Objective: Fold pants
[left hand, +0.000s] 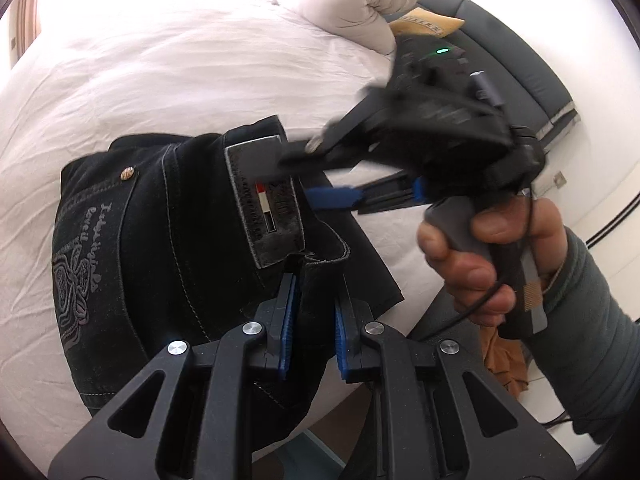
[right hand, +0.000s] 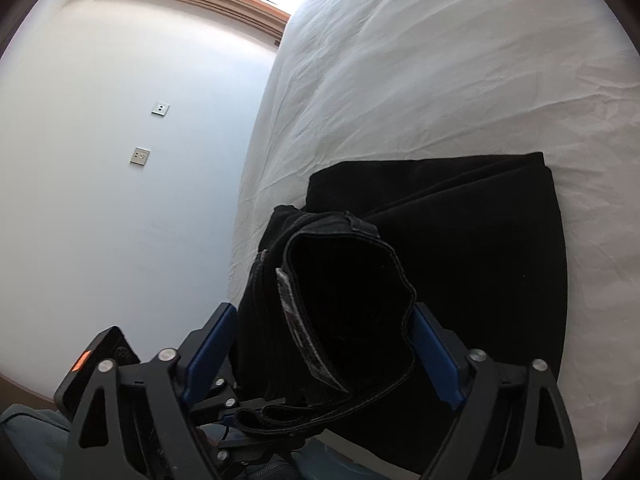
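Black jeans [left hand: 168, 216] lie folded on a white bed [left hand: 160, 60], with a grey leather waistband patch [left hand: 266, 204] and embroidered back pocket facing up. My left gripper [left hand: 314, 308] is shut on the waistband edge at the bed's near side. My right gripper [left hand: 308, 172], held by a hand [left hand: 492, 248], shows blurred in the left wrist view with its jaws apart around the patch end of the waistband. In the right wrist view the waistband [right hand: 340, 300] sits between the right gripper's [right hand: 320, 328] spread blue pads [right hand: 434, 356], and folded legs [right hand: 460, 240] lie beyond.
A rolled white duvet [left hand: 352, 4] lies at the head of the bed beside a dark headboard [left hand: 500, 40]. A white wall with two outlets [right hand: 140, 155] stands left of the bed. The bed edge runs close under both grippers.
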